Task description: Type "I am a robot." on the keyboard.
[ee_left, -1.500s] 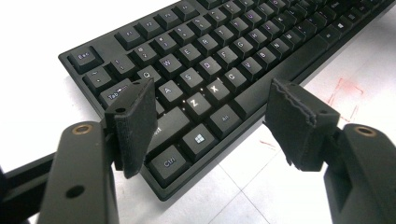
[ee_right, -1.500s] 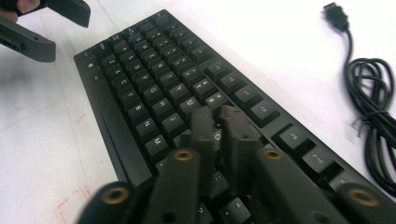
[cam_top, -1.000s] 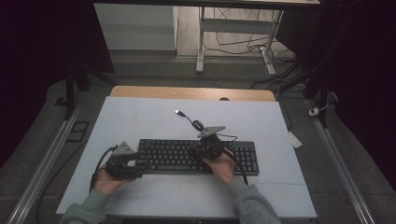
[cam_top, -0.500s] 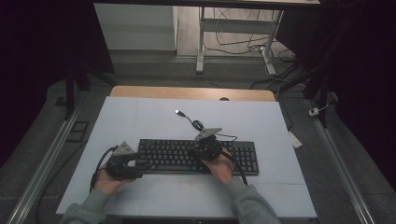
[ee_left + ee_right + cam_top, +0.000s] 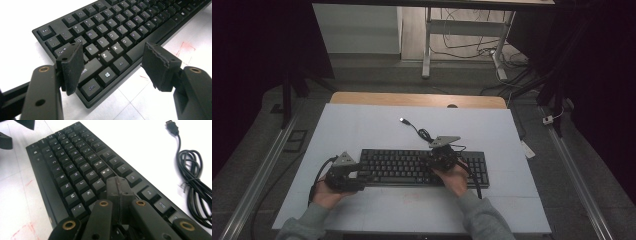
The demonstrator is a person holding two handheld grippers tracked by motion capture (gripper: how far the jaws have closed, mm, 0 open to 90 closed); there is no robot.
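Since the earlier frames, almost nothing is being changed: the right gripper is being kept over the middle of the black keyboard, shifted only slightly, and the left gripper is being kept at the keyboard's left end.

Nearest the person, the left gripper is being held with its jaws released and spread wide; the keyboard's front-left corner, by the Ctrl key, is being straddled without contact by either pad.

Farther in, the right gripper is being held with its jaws clenched together on nothing, and the joined tips are being brought down on the keys just right of the K key. Whether a key is being pressed fully cannot be told.

Beyond the keyboard, its coiled black cable and unplugged USB plug are lying on the white table.

The work is judged to be underway: key pressing is in hand, and the cable is not yet connected.
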